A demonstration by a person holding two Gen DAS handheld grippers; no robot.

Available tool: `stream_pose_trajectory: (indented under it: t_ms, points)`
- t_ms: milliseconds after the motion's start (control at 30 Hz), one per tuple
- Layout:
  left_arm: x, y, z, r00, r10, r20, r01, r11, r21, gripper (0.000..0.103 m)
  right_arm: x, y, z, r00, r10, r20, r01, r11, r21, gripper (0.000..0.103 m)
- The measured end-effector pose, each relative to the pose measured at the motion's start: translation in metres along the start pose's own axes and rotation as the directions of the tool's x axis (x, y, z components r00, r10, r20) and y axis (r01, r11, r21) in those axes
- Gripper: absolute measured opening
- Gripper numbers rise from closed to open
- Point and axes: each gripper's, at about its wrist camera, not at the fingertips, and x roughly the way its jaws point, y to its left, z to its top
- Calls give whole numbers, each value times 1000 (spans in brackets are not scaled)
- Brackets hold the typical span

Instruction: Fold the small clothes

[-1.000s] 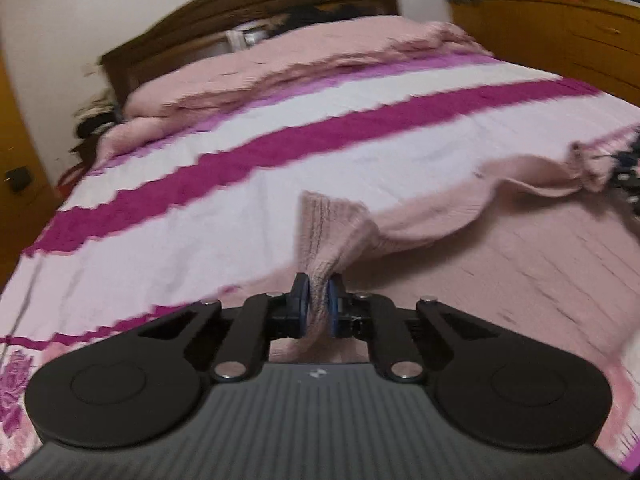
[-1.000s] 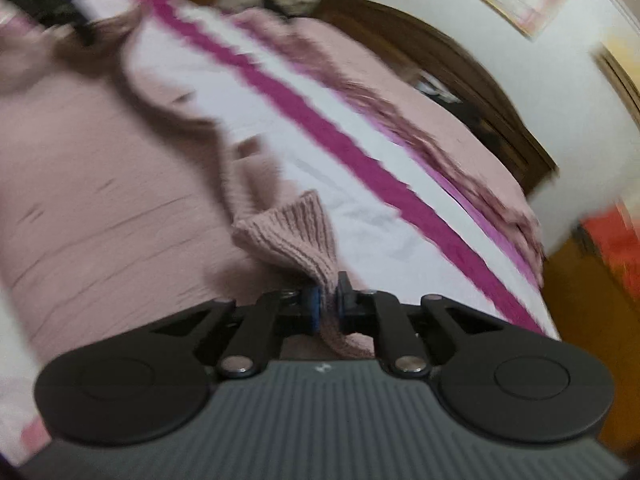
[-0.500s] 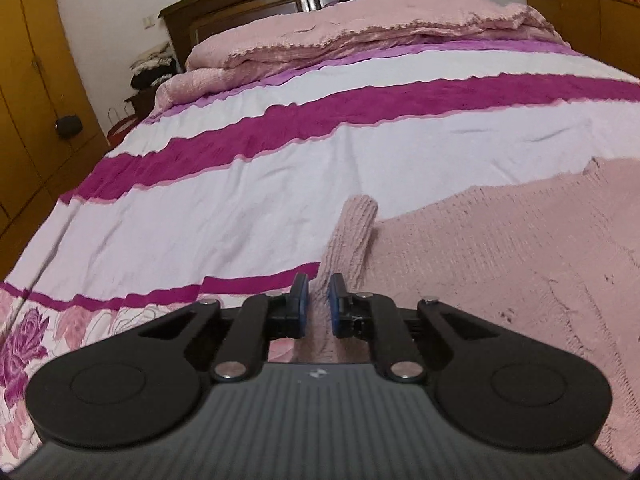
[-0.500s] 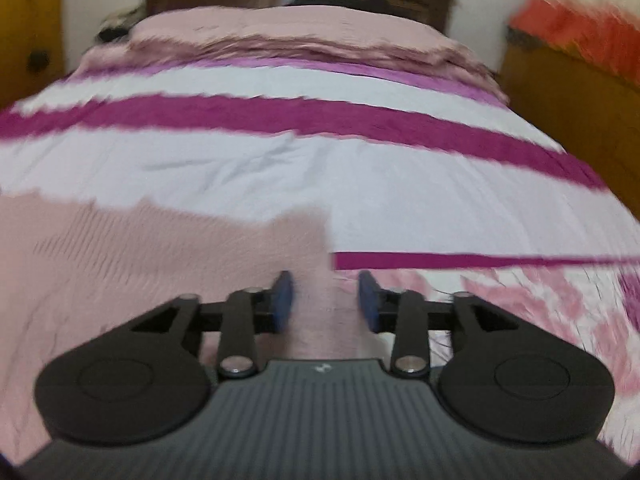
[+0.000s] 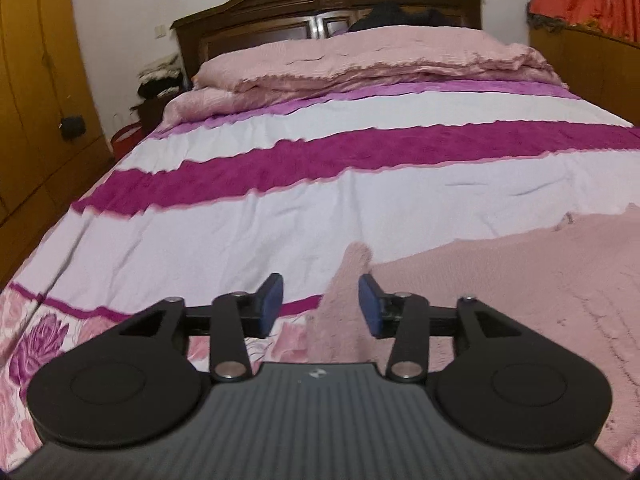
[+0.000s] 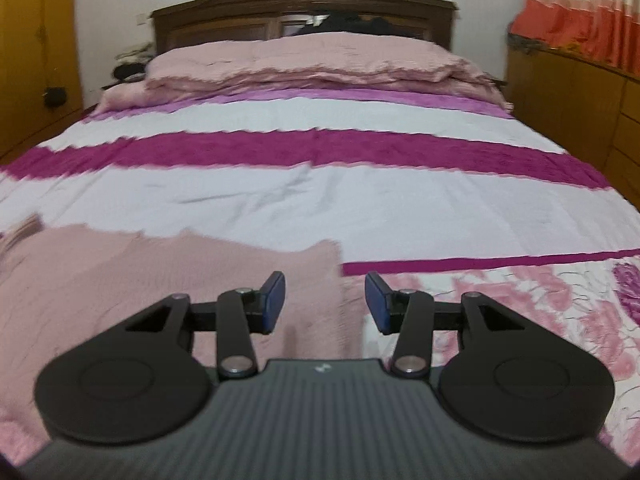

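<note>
My left gripper has just spread its jaws, letting go; my right gripper gapes too, empty. Sweater lies flat on the bed beneath both.

bed sheet white with magenta stripes, floral pink border at the near edge. folded pink quilt lies across the head end, against a dark wooden headboard. dark clothing sits on top behind the quilt. yellow-brown wardrobe on the left, wooden cabinet on the right with an orange and white cloth above it.
</note>
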Motion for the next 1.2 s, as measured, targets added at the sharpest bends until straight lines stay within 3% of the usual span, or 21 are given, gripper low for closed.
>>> stream_pose_trajectory:
  t_ms: [133, 300, 367, 433, 700, 767, 867, 1033, 1200]
  points:
    - [13, -14, -2, 999, 10, -33, -8, 999, 50, 53, 5, 12, -9, 999, 35, -32, -36, 999, -27, 46]
    - [56, -7, -12, 991, 54, -122, -53, 999, 13, 53, 24, 16, -24, 997, 1, -80, -4, 999, -39, 46]
    - [70, 1, -18, 987, 63, -146, -68, 997, -25, 66, 26, 16, -28, 998, -13, -61, 10, 999, -46, 50]
    - [72, 9, -20, 987, 63, -150, -74, 995, -67, 70, 26, 15, -27, 998, -18, -57, 16, 1000, -25, 51]
    - [30, 14, -16, 987, 50, -150, -57, 997, -45, 70, -4, -5, -25, 999, -23, -26, 25, 993, 112, 53]
    - [13, 13, -18, 985, 33, -167, -43, 998, -55, 70, -16, -12, -28, 1000, -8, -23, 11, 986, 167, 61]
    - [-13, 10, -23, 979, 4, -202, -19, 997, -70, 70, -34, -20, -35, 1000, 13, -21, -7, 971, 239, 68]
    - [-47, 0, -38, 966, -31, -257, 9, 996, -87, 79, -51, -26, -49, 995, 83, -55, -62, 947, 315, 68]
    - [-64, -14, -53, 955, -29, -294, 12, 998, -60, 79, -51, -27, -66, 992, 87, -86, -54, 941, 335, 68]
